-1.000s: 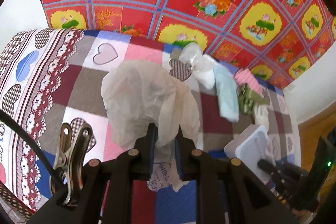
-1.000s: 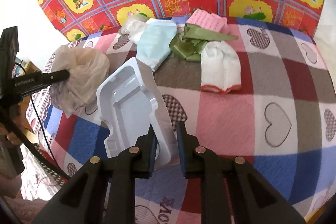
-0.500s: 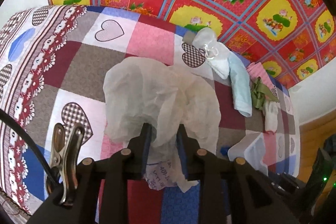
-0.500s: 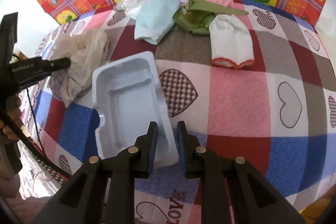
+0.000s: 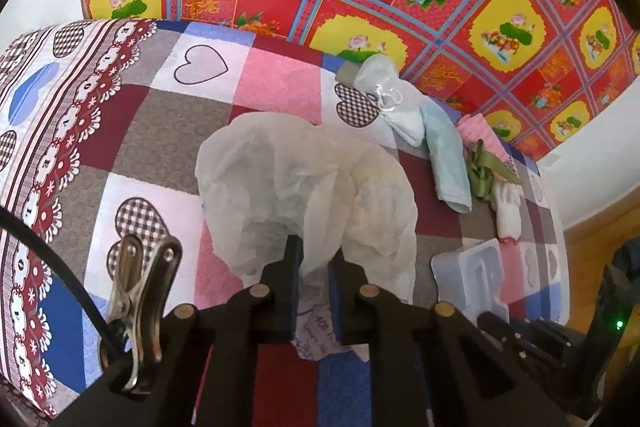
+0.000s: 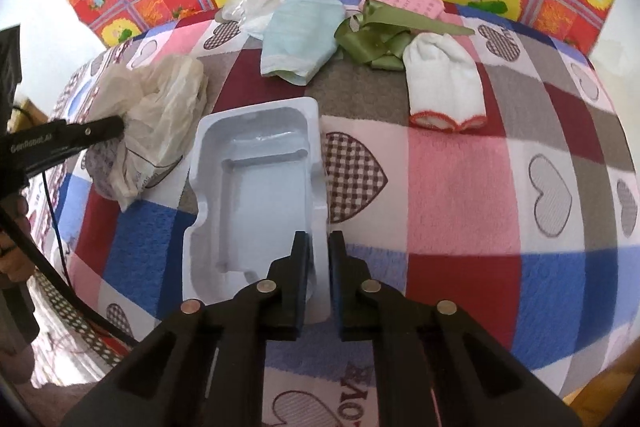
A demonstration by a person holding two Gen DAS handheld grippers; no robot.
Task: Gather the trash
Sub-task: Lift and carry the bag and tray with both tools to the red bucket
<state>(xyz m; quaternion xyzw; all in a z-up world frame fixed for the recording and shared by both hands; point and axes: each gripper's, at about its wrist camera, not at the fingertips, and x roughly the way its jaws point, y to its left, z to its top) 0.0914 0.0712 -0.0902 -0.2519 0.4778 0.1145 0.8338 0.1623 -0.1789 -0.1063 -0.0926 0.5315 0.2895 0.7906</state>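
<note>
Left hand-held gripper [image 5: 314,259] pinches the bag [image 5: 304,195]; right hand-held gripper [image 6: 318,251] clamps the tray [image 6: 256,195] rim (cloths at twelve o'clock).

Item count, referenced to the white plastic tray [image 6: 256,203]:

- Plastic trays: one.
- Crumpled translucent plastic bags: one [image 6: 160,103], just left of the tray; also visible in the left wrist view [image 5: 312,195].
- Light blue folded cloths: one [image 6: 300,39], beyond the tray's far end.
- Small clear/white plastic bundles: one [image 6: 252,7], beyond the tray, left of the blue cloth.
- Green ribbons: one [image 6: 376,35], beyond the tray and to its right.
- Pink cloths: one [image 6: 404,1], behind the ribbon.
- White cloths with red-orange edging: one [image 6: 444,83], right of the tray's far end.
- Grippers: two, the left gripper [image 5: 314,259] and the right gripper [image 6: 318,251].
- Metal spring clips: one [image 5: 140,291], seen in the left wrist view only.
</note>
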